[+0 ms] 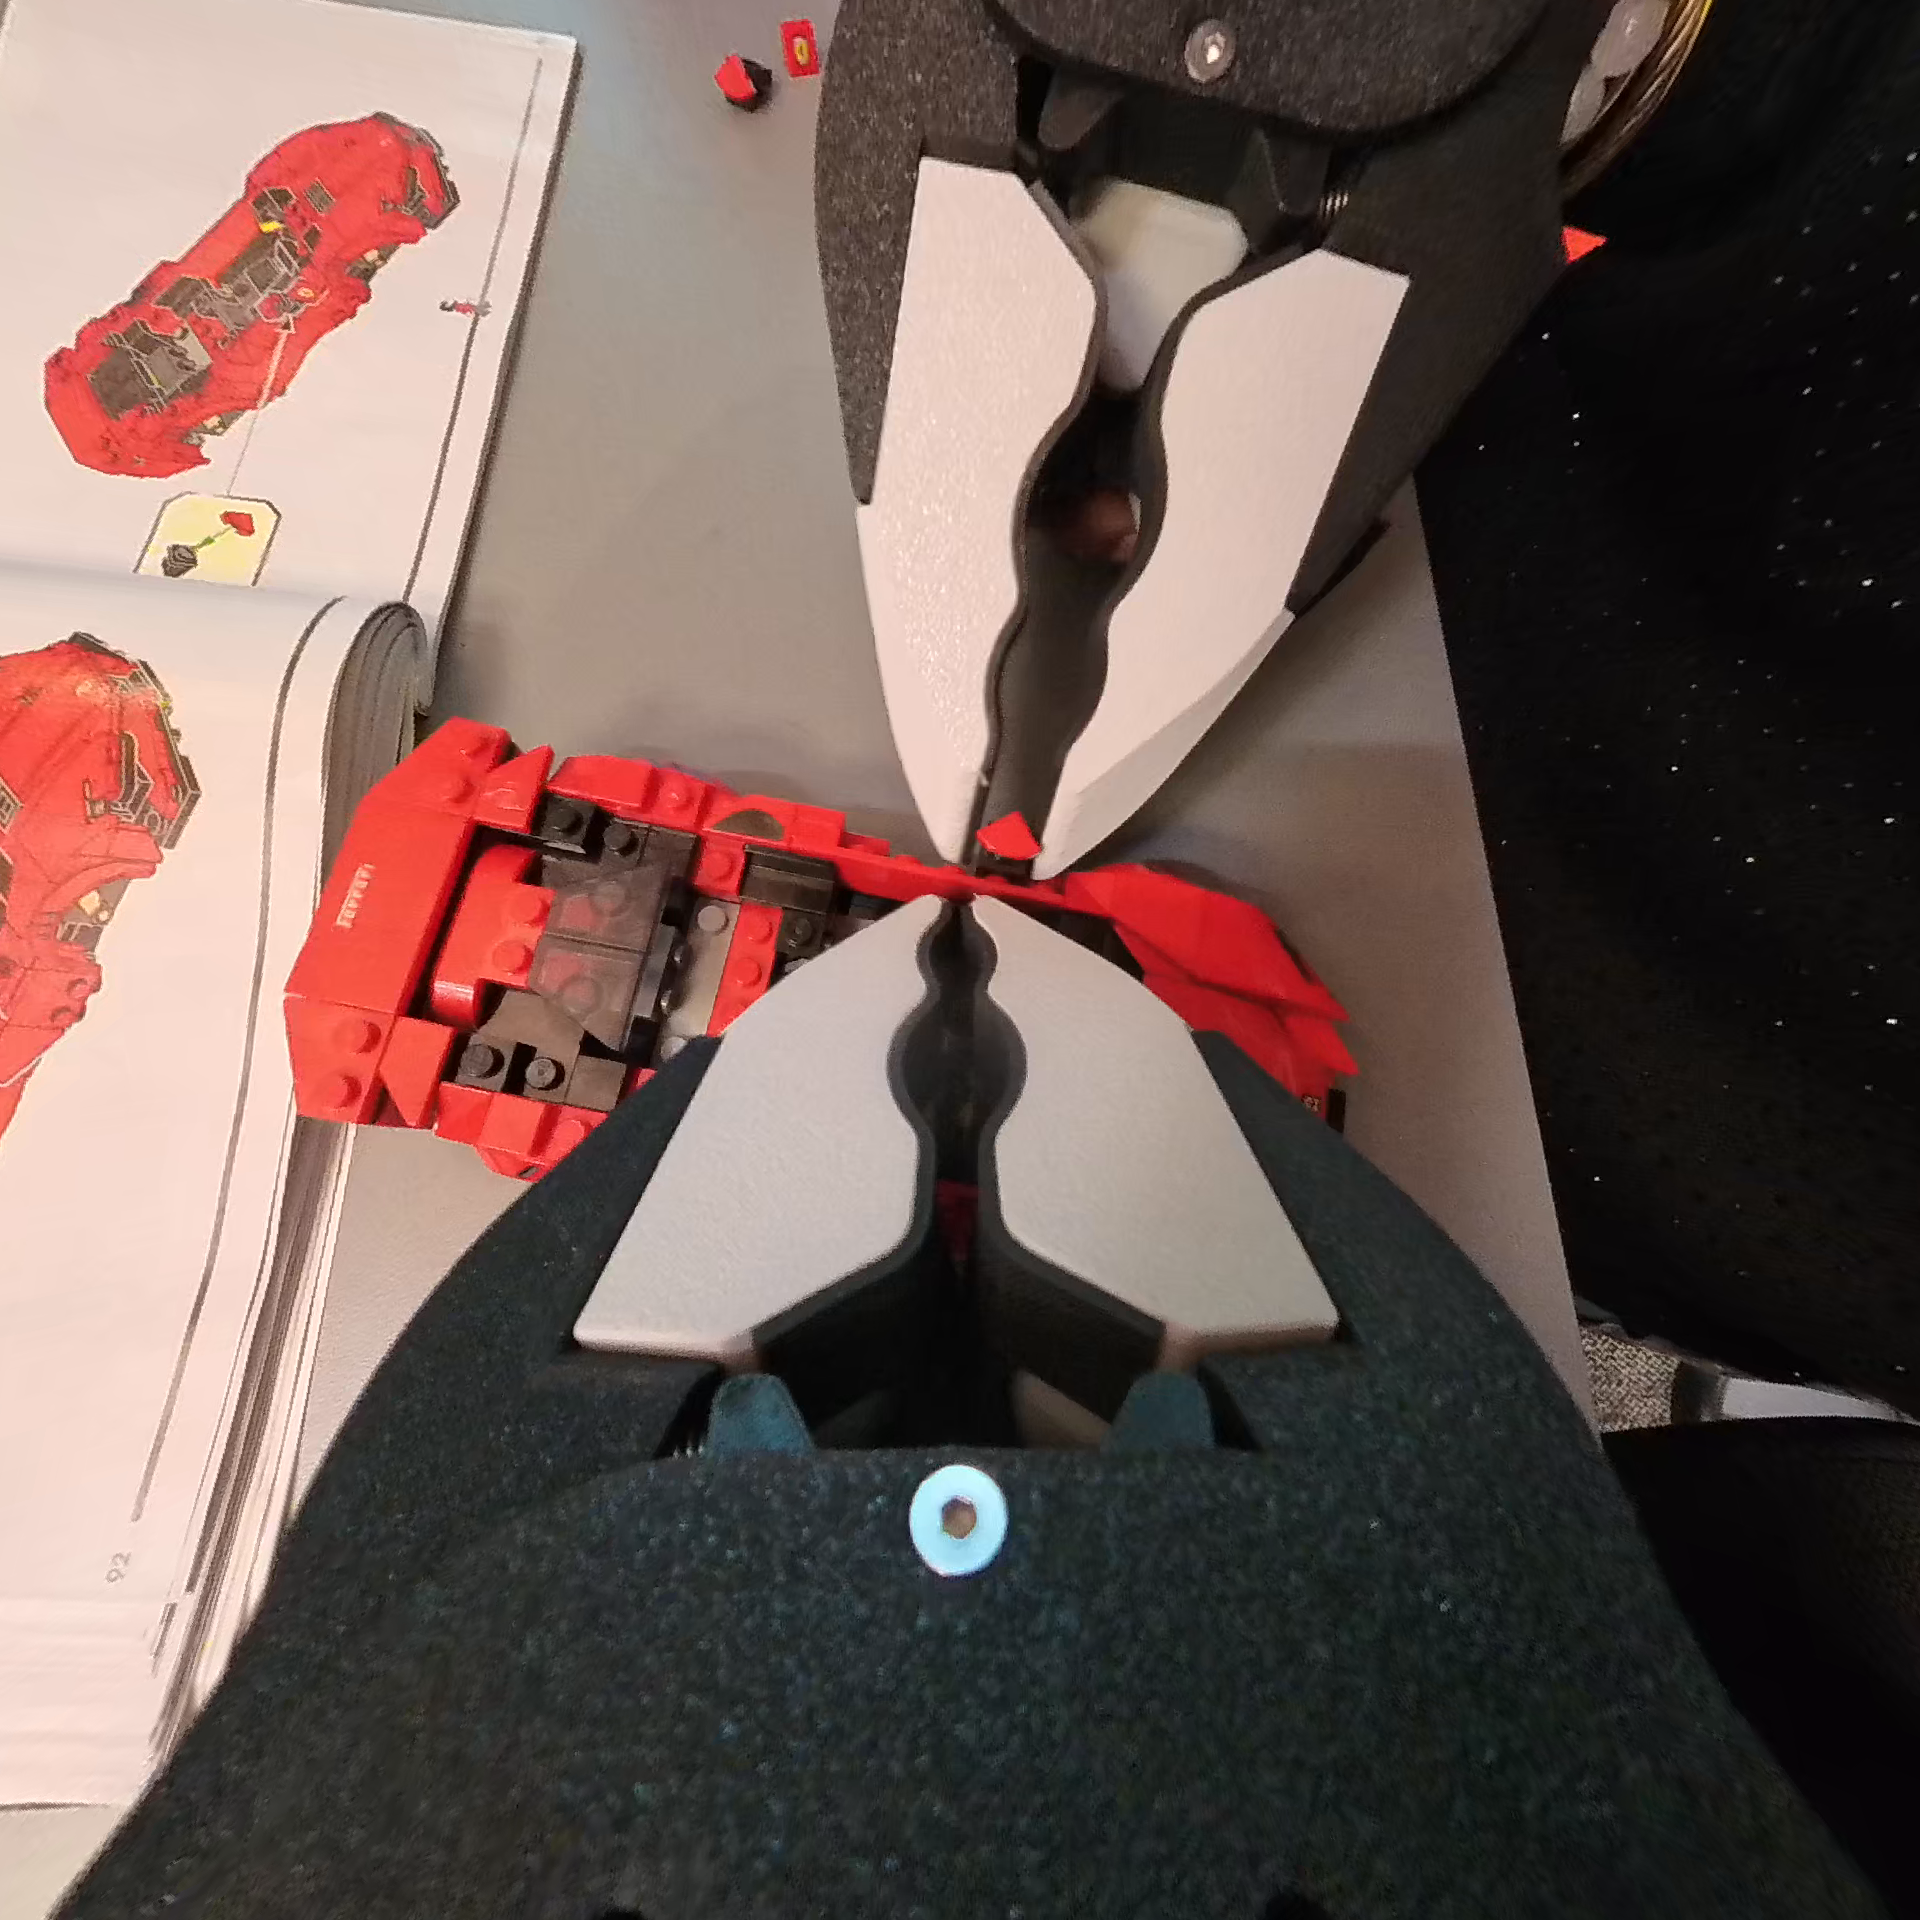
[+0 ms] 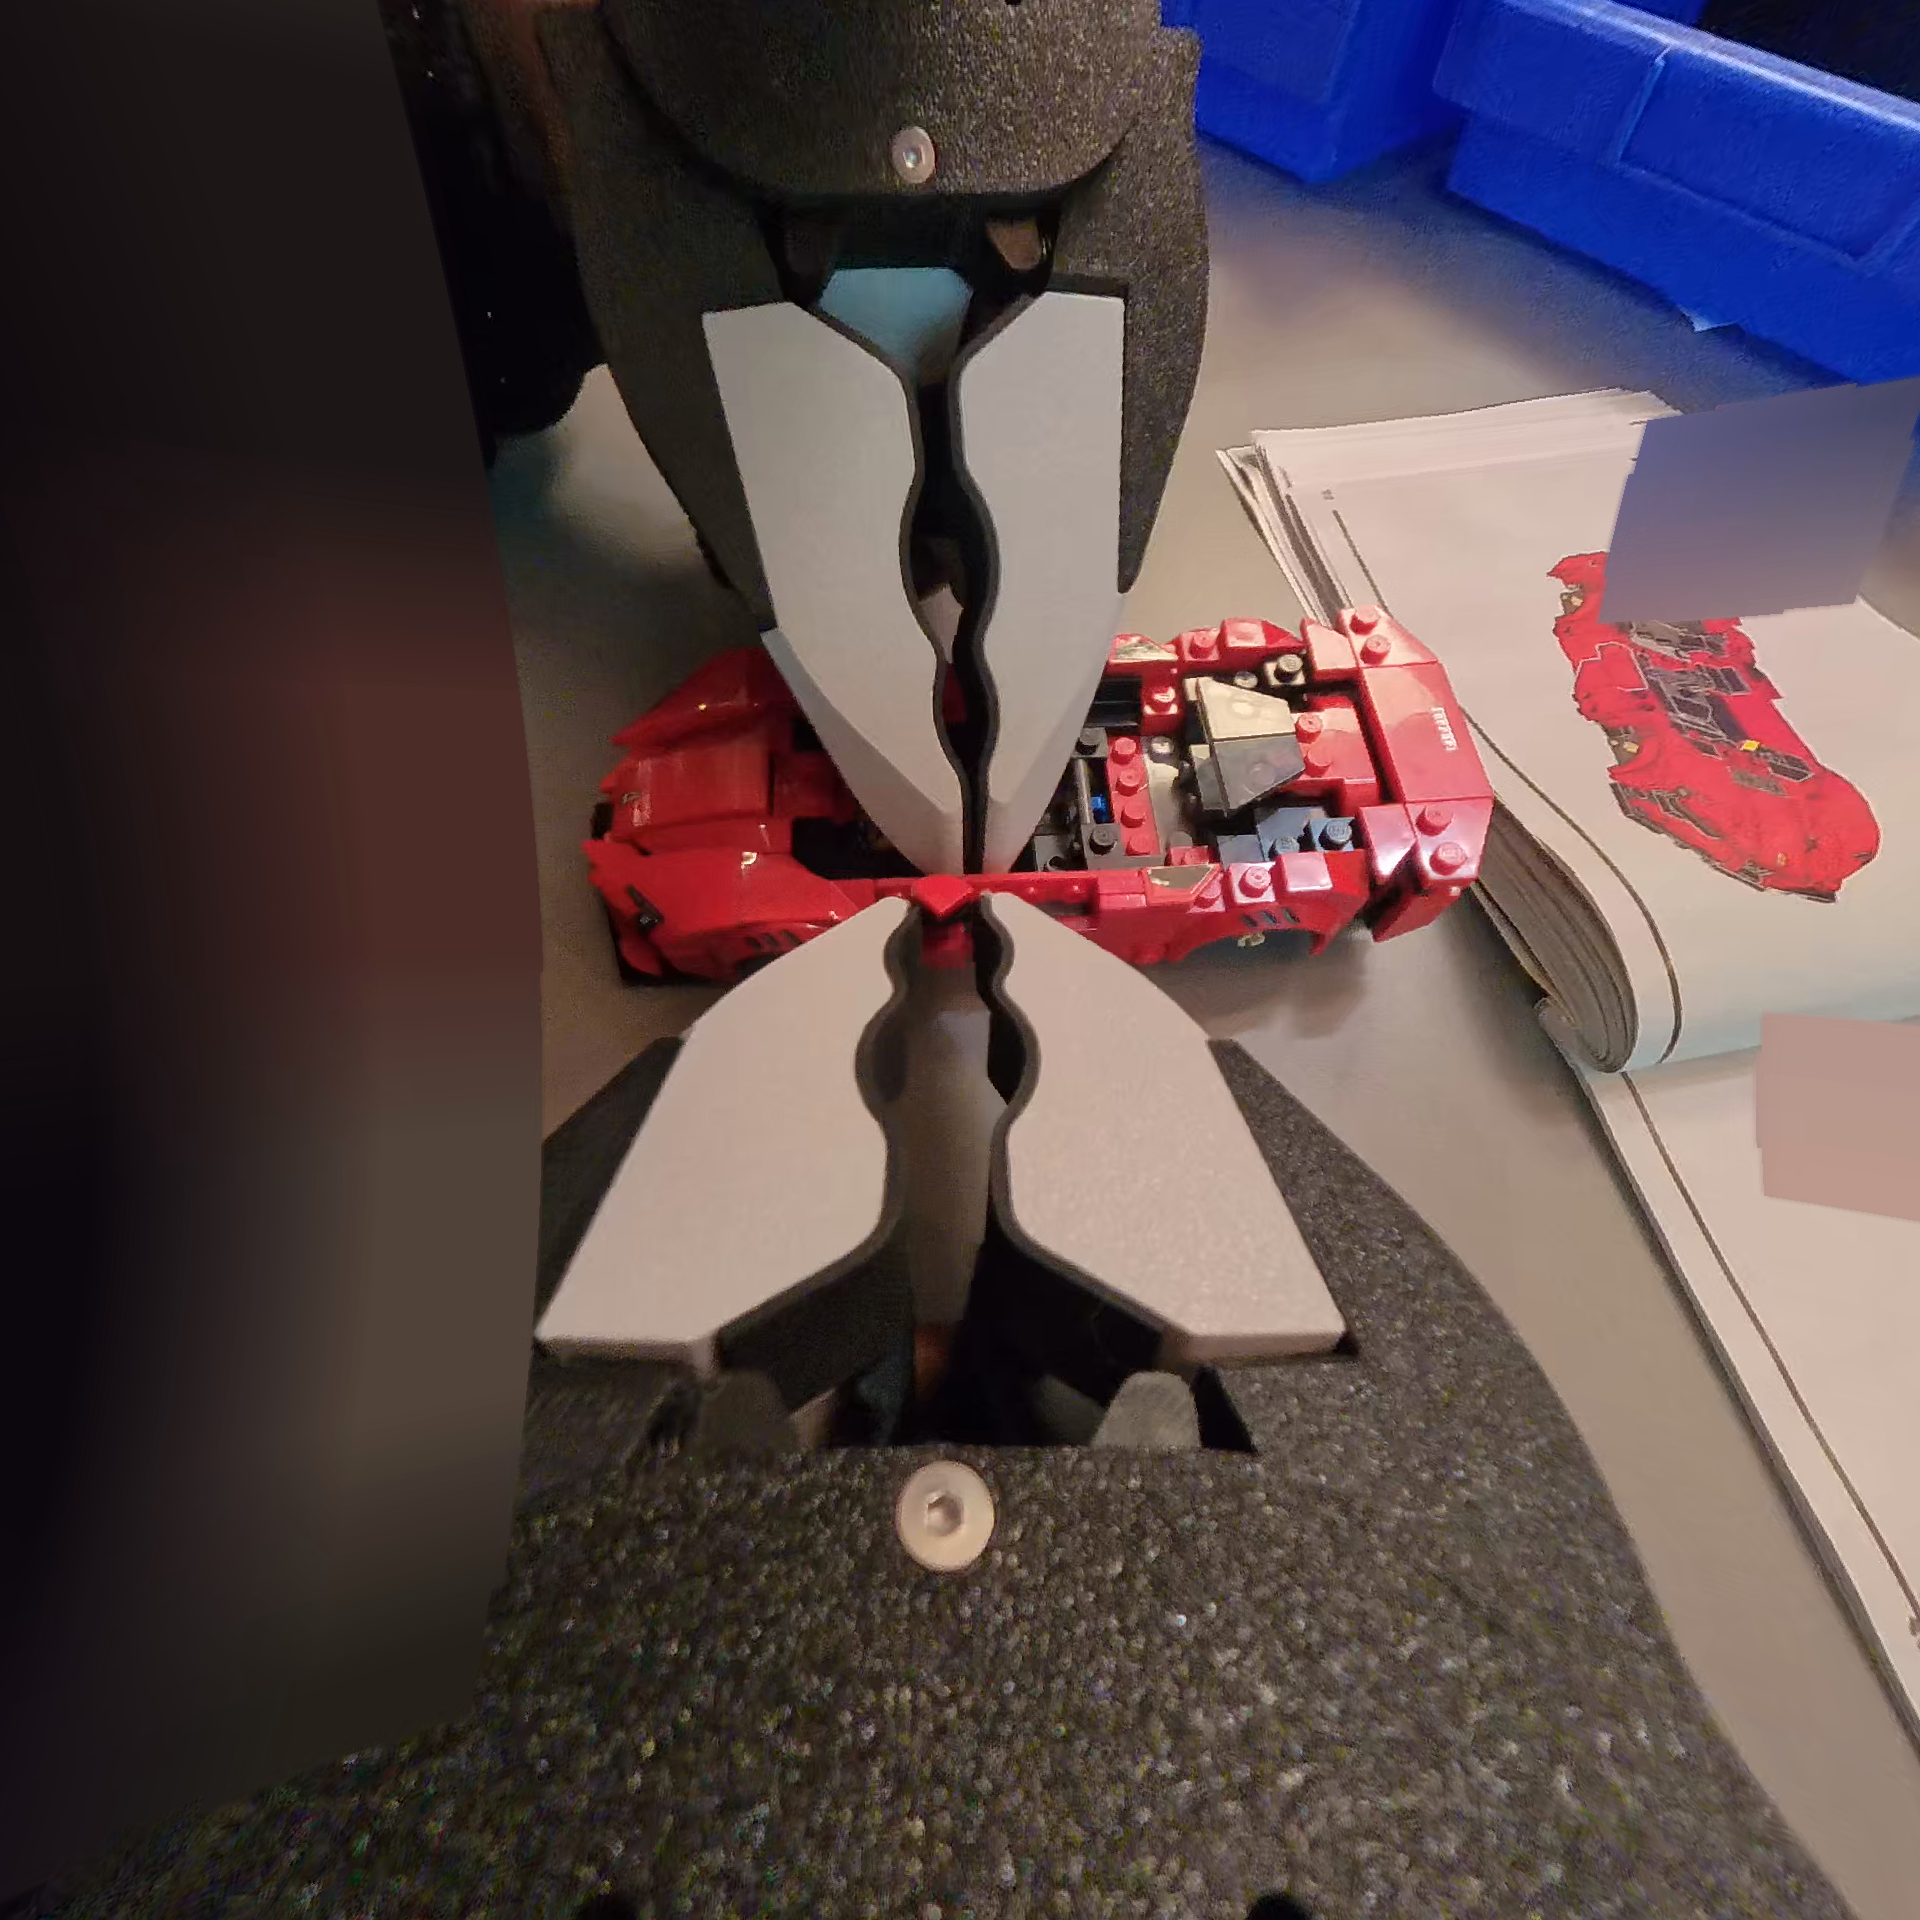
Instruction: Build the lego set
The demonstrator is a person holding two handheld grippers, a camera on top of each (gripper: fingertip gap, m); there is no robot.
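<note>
A partly built red and black lego car (image 1: 416, 935) lies on the grey table, its open top showing studs; it also shows in the right wrist view (image 2: 1403, 748). My left gripper (image 1: 951, 906) is shut, with its tips pressed against the car's thin red side rail at mid-length. It reaches in from the far side in the right wrist view (image 2: 971, 860). My right gripper (image 2: 945, 920) is shut on a small red piece (image 2: 945, 896) and holds it on the same rail, tip to tip with the left. In the left wrist view the right gripper (image 1: 997, 844) grips the small red piece (image 1: 1006, 834).
An open instruction booklet (image 1: 208, 1039) lies beside the car's rear, also in the right wrist view (image 2: 1766, 935). Two small loose red pieces (image 1: 743, 81) sit farther off on the table. Blue bins (image 2: 1662, 125) stand behind. The table edge (image 1: 1496, 935) runs close to the car's nose. Both grippers' tips are close together, under 4 cm apart.
</note>
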